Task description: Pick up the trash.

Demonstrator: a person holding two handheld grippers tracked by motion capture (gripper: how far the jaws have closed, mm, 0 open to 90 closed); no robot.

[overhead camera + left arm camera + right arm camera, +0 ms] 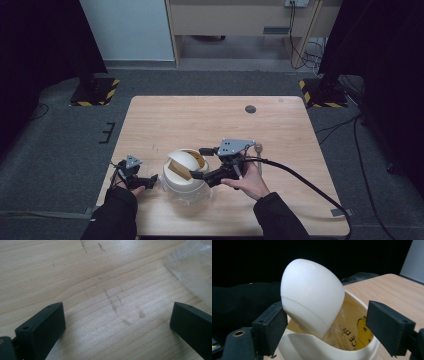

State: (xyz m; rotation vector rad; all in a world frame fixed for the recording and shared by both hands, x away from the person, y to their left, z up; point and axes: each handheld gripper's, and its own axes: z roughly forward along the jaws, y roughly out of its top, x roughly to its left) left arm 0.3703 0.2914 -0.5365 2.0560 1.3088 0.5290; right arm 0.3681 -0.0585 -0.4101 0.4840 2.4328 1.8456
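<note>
- We see a white bowl near the table's front edge, with a white lid tilted in its mouth.
- Our right gripper is spread wide around the lid, its jaws clamping nothing.
- Our left gripper gapes over bare wood, beside clear plastic.

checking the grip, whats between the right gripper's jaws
In the right gripper view, a tilted white cup stands between the open jaws of the right gripper, resting inside the white bowl.

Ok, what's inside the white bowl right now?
A smaller white cup sits tilted inside the bowl, mouth down against its yellow printed lining. The cup covers part of the lining, and whatever lies under it is hidden.
</note>
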